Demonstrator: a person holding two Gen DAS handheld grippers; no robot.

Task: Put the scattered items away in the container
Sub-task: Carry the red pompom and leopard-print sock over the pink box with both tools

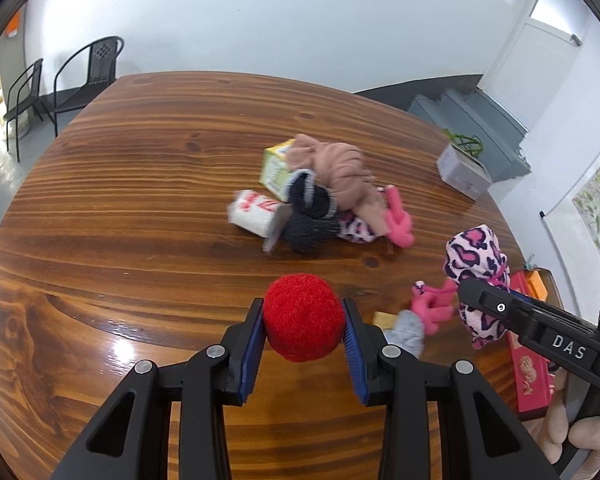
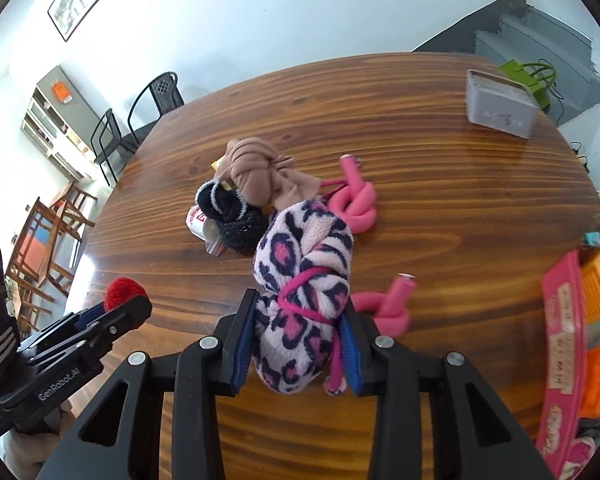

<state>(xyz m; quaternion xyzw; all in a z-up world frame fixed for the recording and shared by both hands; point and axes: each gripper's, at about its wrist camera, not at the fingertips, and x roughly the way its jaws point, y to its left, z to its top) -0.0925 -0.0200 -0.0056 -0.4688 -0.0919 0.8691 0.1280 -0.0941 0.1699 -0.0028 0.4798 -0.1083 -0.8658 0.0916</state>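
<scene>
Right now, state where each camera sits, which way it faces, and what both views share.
Left wrist: on the left hand-held gripper, facing down across the wooden table; it clamps a red fuzzy ball.
Right wrist: on the right hand-held gripper, same tilt; it clamps a leopard-print fleece bundle.
Shared: the tan knotted cloth, each other's gripper.

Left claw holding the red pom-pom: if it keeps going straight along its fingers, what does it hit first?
Probably bare wooden table just short of the clutter; farther along that line sits the black sock bundle. The left claw points steeply downward; depth is unclear.
</scene>
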